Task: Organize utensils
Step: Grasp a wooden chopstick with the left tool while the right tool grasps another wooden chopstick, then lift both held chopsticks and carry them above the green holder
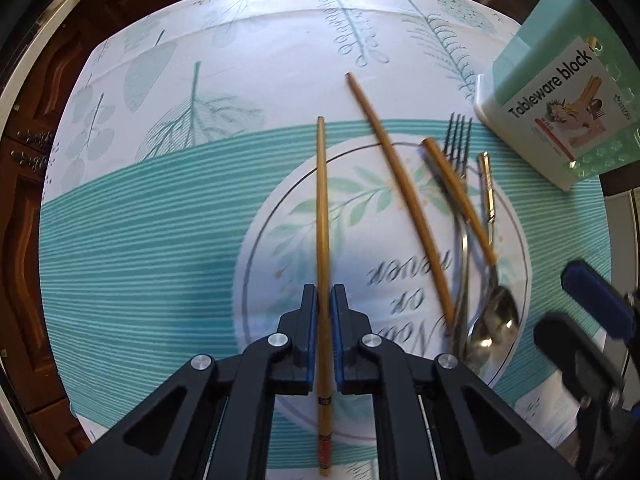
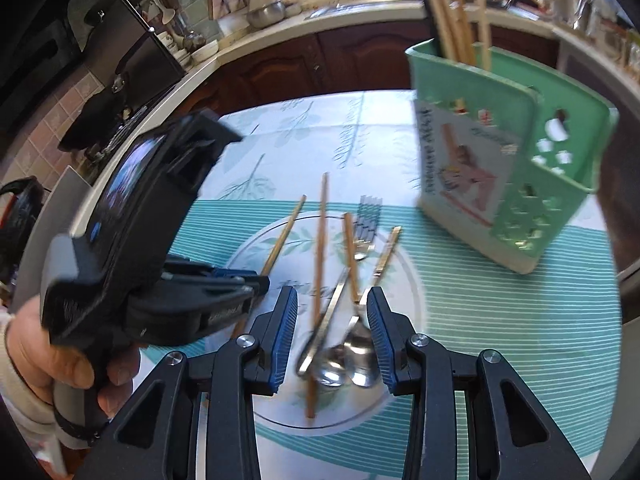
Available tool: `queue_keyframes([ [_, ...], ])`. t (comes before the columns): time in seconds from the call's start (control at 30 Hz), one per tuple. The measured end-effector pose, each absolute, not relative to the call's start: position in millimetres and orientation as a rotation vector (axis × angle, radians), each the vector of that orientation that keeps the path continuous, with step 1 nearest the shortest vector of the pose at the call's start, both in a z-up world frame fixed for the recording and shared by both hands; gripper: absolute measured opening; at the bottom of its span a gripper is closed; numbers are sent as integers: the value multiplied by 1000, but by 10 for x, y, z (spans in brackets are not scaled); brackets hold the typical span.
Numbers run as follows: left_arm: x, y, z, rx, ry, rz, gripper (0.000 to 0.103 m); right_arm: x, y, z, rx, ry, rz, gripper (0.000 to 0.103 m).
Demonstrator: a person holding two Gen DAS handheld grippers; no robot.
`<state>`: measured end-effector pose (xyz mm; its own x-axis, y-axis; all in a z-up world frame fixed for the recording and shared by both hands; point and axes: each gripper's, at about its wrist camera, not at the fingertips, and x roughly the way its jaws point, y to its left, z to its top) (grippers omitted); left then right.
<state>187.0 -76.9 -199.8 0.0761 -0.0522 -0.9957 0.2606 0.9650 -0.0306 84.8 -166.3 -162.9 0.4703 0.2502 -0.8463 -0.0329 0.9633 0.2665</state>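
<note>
My left gripper [image 1: 324, 300] is shut on a wooden chopstick [image 1: 322, 216] that runs straight ahead between its pads, over the white circle on the tablecloth. More chopsticks [image 1: 400, 196], a fork [image 1: 460, 140] and spoons [image 1: 494, 320] lie to its right. My right gripper [image 2: 332, 300] is open and empty, hovering over the spoons [image 2: 352, 356] and chopsticks [image 2: 320, 260]. The left gripper [image 2: 256, 280] shows at its left, holding its chopstick [image 2: 282, 236]. The green tableware holder [image 1: 560, 92] stands at the far right and also shows in the right wrist view [image 2: 500, 160], with chopsticks standing in it.
The table [image 1: 160, 220] has a teal and white leaf-pattern cloth. Dark wooden cabinets [image 2: 320, 64] and a cluttered kitchen counter [image 2: 280, 12] run behind it. My right gripper [image 1: 592, 320] shows at the left wrist view's right edge.
</note>
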Motion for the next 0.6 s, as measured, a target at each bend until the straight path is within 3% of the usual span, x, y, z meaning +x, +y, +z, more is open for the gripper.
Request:
queue_keyframes([
  [0.33, 1607, -123, -2042, 155, 1499, -234, 5, 1536, -1353, -1986, 275, 1313, 185, 36],
  [0.6, 1465, 154, -2094, 148, 1513, -267, 5, 1980, -1180, -2301, 112, 1416, 73, 27],
])
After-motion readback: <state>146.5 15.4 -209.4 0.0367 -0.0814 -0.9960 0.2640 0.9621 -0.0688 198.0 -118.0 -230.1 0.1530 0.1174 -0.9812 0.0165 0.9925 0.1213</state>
